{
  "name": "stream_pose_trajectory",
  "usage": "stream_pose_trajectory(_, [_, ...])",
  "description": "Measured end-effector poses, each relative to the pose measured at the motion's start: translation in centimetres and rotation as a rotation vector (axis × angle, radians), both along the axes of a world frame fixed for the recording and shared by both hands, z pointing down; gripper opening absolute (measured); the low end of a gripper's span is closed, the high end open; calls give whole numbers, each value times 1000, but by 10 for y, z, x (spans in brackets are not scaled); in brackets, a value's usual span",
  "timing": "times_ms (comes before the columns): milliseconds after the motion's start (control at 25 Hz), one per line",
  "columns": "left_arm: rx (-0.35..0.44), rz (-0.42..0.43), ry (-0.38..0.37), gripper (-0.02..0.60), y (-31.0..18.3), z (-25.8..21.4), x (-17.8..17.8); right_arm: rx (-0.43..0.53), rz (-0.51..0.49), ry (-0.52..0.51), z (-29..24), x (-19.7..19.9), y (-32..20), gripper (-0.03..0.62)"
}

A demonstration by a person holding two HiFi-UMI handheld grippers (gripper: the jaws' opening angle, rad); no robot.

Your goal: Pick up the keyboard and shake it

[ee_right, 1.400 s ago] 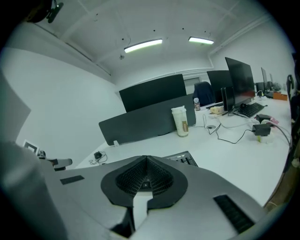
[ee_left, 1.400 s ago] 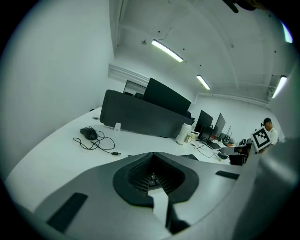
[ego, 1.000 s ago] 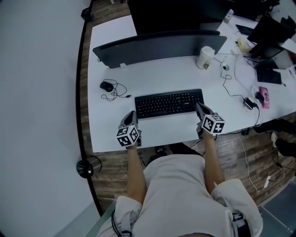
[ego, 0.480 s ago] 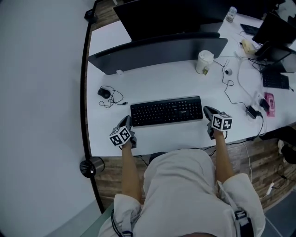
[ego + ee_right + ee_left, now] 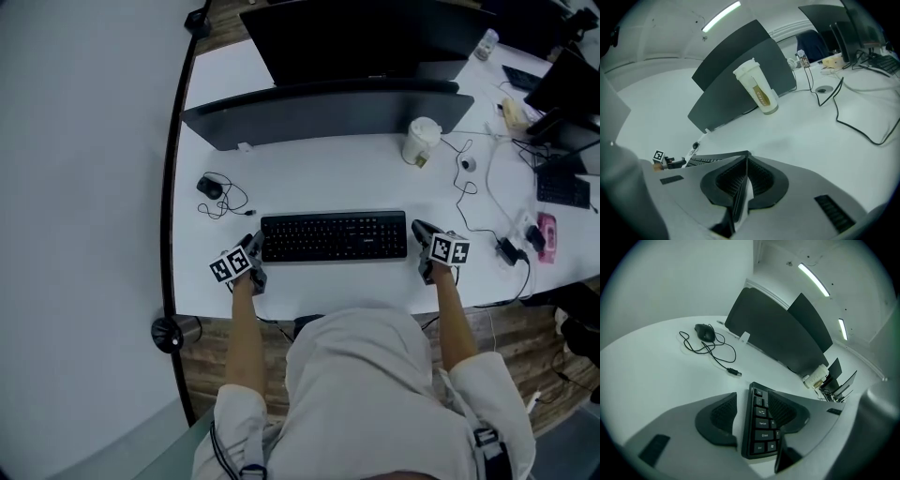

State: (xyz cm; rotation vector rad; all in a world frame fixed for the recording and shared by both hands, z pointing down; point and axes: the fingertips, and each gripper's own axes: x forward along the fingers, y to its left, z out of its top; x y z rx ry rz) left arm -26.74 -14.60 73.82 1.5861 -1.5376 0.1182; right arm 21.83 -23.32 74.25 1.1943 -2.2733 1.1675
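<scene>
1. The flat black keyboard [image 5: 334, 236] lies flat on the white tabletop [image 5: 309, 178]. It has not been picked up yet.
2. A moment ago both grippers were nearer the person than the keyboard. Now each one is down at an end of the keyboard.
3. The left gripper [image 5: 251, 246] is at the keyboard's left end. Its fingers [image 5: 719, 416] have just been opening, and now they are spread apart. The left end of the keyboard sits between them, but they are not squeezing it.
4. The right gripper [image 5: 419, 230] is just beside the keyboard's right end. Its fingers [image 5: 757, 180] are pressed tight together, with nothing between them.
5. I think this means the left side is almost ready to grab. The right fingers must open first, or they cannot take hold of their end.
6. The head view shows both grippers and the whole keyboard at once. It does not show the fingers well.
7. The left gripper view shows the keys right between the spread fingers. It also shows the small black mouse [image 5: 705, 332] with its loose cord, behind the keyboard's left end.
8. The right gripper view shows the closed fingers. It also shows the tall white cup [image 5: 757, 89], well behind the keyboard's right end.
</scene>
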Motion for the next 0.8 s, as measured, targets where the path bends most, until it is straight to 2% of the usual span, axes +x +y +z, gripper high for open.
stream_pose_trajectory(80, [-9, 12, 2, 236, -8, 4, 3, -18, -11, -9, 6, -1, -4, 44])
stream_pose_trajectory(200, [-18, 12, -35, 241, -15, 10, 5, -49, 4, -42, 10, -7, -6, 130])
stream_pose_trajectory(360, [-62, 58, -65, 262, -18, 21, 19, -56, 2, -58, 13, -17, -9, 183])
stream_pose_trajectory(480, [-77, 60, -105, 267, -18, 24, 23, -55, -13, -32, 16, -22, -12, 215])
stream_pose_trajectory(600, [-50, 45, -32, 265, -22, 21, 27, -28, -24, -1, 14, -28, -15, 213])
stream_pose_trajectory(680, [-44, 78, 16, 261, -22, 22, 35, -20, -37, 19, 14, -33, -16, 213])
stream_pose_trajectory(800, [-24, 82, 102, 259, -23, 19, 42, -35, 6, 17, 18, -31, -18, 225])
